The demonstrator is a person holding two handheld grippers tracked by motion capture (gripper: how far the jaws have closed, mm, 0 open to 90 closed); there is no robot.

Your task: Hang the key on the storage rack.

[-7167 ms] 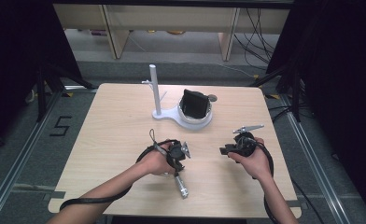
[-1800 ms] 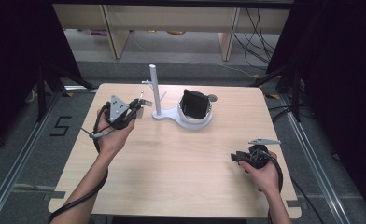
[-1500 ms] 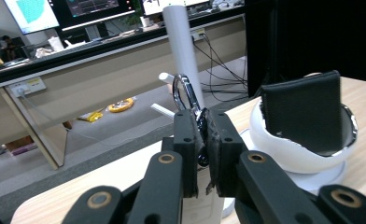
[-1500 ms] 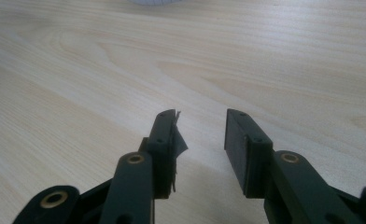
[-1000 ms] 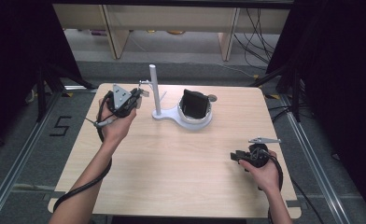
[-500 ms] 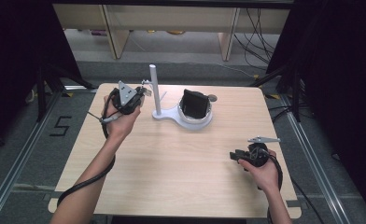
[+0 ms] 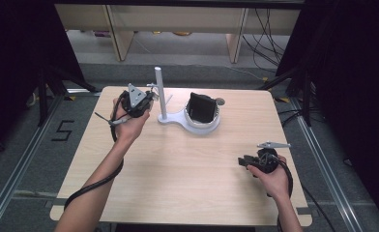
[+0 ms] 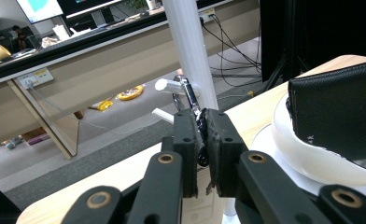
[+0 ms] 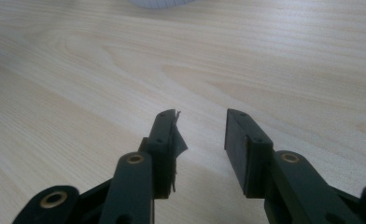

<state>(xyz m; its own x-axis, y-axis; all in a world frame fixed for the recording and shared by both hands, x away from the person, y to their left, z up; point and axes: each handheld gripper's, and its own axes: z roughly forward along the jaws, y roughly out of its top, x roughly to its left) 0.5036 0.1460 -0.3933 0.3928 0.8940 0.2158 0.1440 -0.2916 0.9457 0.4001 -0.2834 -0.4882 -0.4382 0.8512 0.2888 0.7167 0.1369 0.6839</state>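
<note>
A white stand at the back of the table has an upright post with a short side peg. Its round dish holds a black wallet-like case. My left gripper is raised just left of the post. It is shut on a thin metal piece, seemingly a key ring, whose upper end reaches up beside the peg. My right gripper rests low over the table's right front, open with nothing between its pads.
The light wooden table is bare between the two hands. A small grey disc lies behind the dish. Shelf legs and cables stand on the floor beyond the far edge. Dark frame posts flank the table.
Seven seconds ago both grippers were at the front middle with a silvery piece on the table. The left one has since risen to the post, edging closer in the last second; the right rests still.
</note>
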